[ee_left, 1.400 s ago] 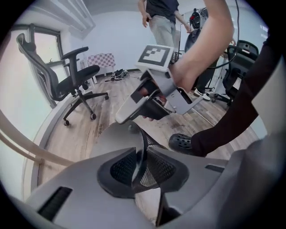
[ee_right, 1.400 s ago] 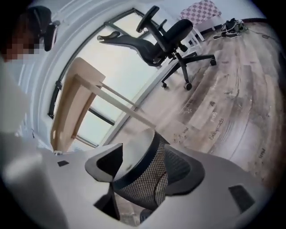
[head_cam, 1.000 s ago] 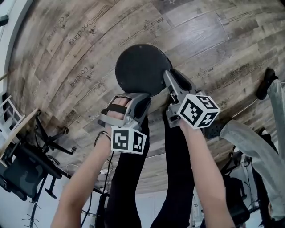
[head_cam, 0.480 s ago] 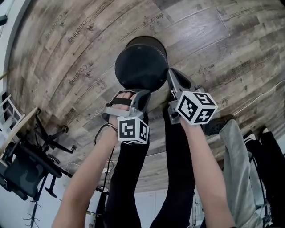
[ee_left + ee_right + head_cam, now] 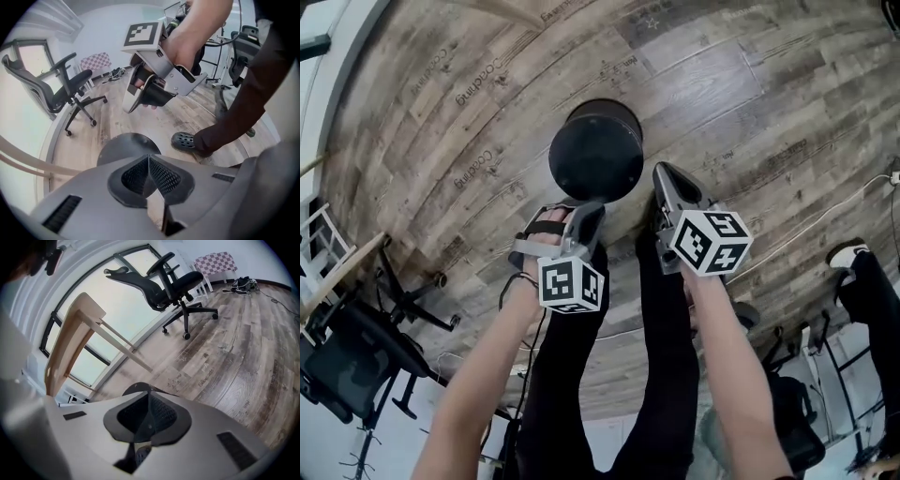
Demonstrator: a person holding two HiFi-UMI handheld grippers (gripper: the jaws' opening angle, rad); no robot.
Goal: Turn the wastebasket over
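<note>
Item: wastebasket, black, round, on the wood floor just ahead of you, seemingly base-up. Probably light, stiff, smooth-walled; take it by opposite sides, low down. Left gripper, right gripper: each pressed together, empty.

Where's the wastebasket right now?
Head view, centre: the black wastebasket stands on the wood floor just ahead of the left gripper, with the right gripper beside it on the right.
</note>
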